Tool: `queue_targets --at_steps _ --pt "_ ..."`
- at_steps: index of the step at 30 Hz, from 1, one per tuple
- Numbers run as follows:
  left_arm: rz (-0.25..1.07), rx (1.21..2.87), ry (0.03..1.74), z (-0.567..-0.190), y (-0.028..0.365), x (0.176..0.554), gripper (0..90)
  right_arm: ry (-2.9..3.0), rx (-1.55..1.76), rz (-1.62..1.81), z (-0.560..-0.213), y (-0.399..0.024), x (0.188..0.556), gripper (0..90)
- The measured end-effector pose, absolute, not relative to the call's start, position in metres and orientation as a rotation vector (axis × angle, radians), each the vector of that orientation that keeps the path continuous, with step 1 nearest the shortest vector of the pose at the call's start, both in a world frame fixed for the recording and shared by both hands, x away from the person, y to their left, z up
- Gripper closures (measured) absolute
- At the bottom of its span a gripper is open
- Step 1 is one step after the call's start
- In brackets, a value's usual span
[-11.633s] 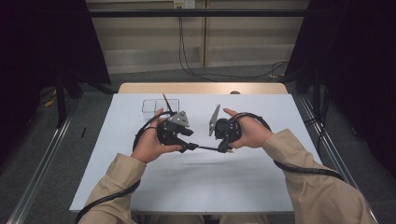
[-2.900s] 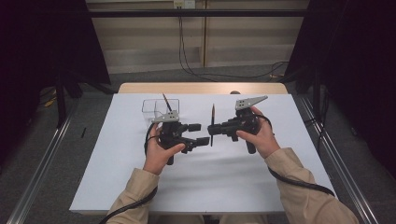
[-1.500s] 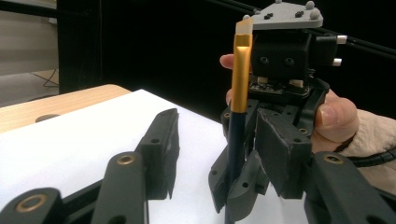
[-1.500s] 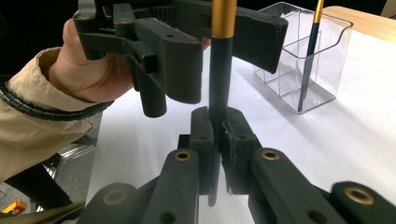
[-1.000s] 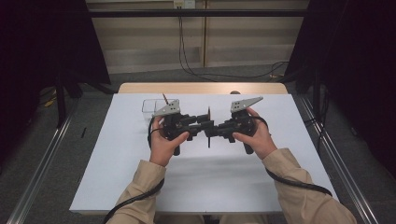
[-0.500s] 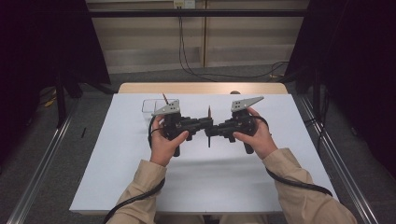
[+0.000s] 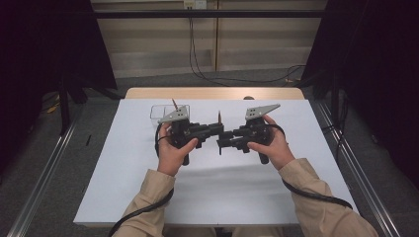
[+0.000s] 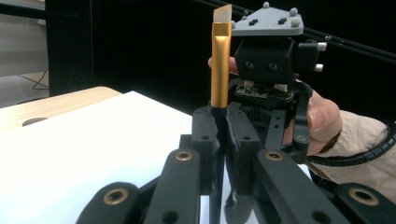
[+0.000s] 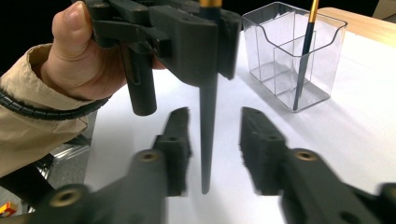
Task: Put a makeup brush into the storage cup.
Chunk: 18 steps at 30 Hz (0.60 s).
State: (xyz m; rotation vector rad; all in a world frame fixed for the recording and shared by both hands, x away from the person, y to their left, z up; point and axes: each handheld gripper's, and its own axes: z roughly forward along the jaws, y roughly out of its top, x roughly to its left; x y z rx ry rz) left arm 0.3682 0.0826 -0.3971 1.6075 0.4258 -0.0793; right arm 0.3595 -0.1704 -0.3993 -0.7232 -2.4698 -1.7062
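Behind the left hand-held gripper (image 7: 213,130), the brush (image 7: 219,118) handle hides.

Brush (image 7: 219,129) passed to left gripper (image 7: 213,131) (right gripper (image 7: 223,142) fingers just opened)

A clear plastic holder (image 9: 299,56) stands on the white sheet (image 7: 217,187) covering the wooden bench (image 7: 212,93), with a second brush (image 9: 306,46) leaning inside it. Cables (image 7: 197,59) trail behind.
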Motion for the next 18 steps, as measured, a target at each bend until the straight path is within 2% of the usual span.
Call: queue_targets --at_steps 6,9,18 --pt "-0.072 1.603 0.431 -0.398 0.085 0.367 83.3 -2.498 -0.754 -1.713 -0.400 -0.174 0.358 32.0" --pt "-0.070 1.602 0.426 -0.399 0.086 0.367 83.3 -2.502 -0.780 -1.726 -0.400 -0.178 0.357 24.4" --pt "-0.052 1.602 0.414 -0.399 0.089 0.365 83.3 -2.569 -0.815 -1.746 -0.404 -0.190 0.351 12.7"
